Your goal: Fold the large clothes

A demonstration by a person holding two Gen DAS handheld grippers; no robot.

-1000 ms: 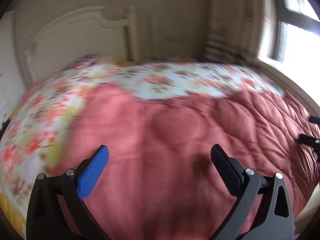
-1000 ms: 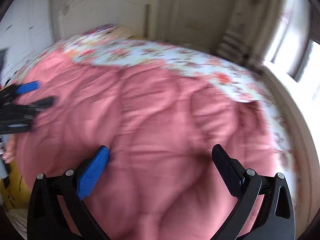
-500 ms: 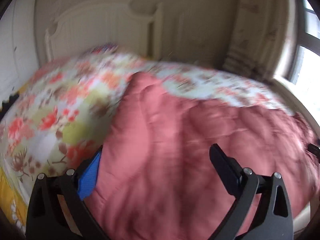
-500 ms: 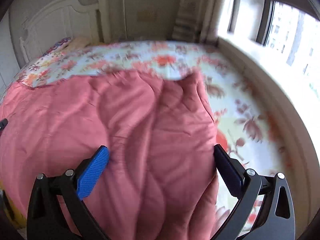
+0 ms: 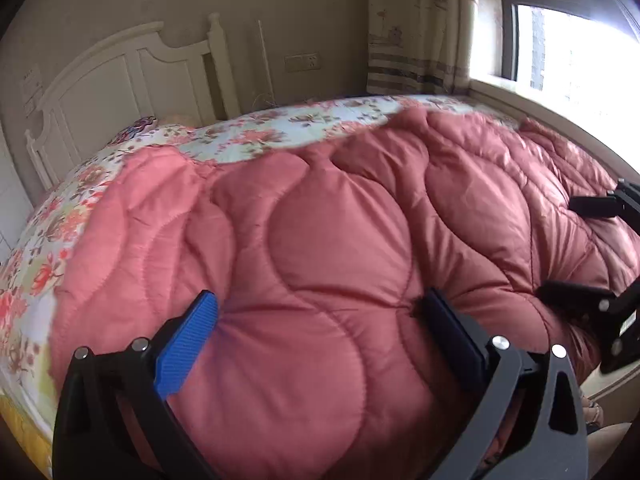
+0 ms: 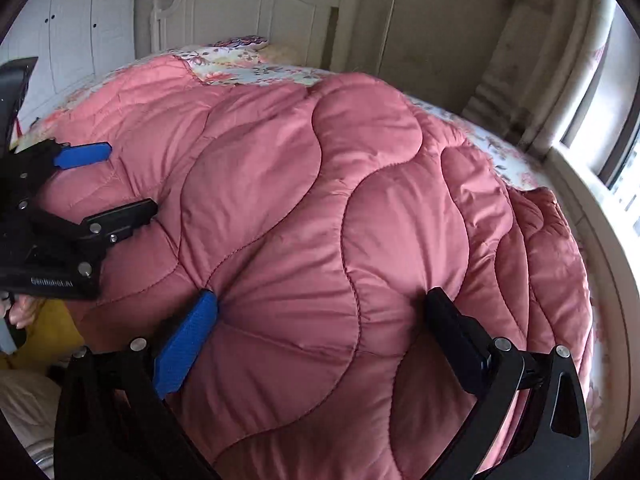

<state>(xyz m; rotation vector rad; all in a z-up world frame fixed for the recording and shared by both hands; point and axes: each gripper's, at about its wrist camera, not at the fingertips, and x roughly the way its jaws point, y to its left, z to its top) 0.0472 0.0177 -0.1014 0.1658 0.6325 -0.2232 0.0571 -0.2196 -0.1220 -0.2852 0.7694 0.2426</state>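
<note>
A large pink quilted comforter (image 5: 340, 240) lies bunched on the bed and fills both views (image 6: 320, 200). My left gripper (image 5: 320, 312) is open, with its blue and black fingertips pressed into the comforter's near part so the fabric dimples around them. My right gripper (image 6: 320, 308) is open too, and its fingertips dent the fabric the same way. Each gripper also shows in the other's view: the right gripper (image 5: 576, 248) at the right edge, the left gripper (image 6: 132, 178) at the left edge, both resting on the comforter. No fabric is pinched between closed pads.
A floral sheet (image 5: 280, 132) covers the bed beyond the comforter. Behind it stands a white headboard (image 5: 120, 80) with a pillow (image 6: 240, 44). A window (image 5: 560, 40) and curtain (image 5: 416, 32) are on the right, white wardrobe doors (image 6: 72, 24) on the left. A hand (image 6: 22, 312) holds the left gripper.
Both views swung out toward the comforter's side edges half a second ago and have come back. Both grippers now press down into the comforter side by side, still open.
</note>
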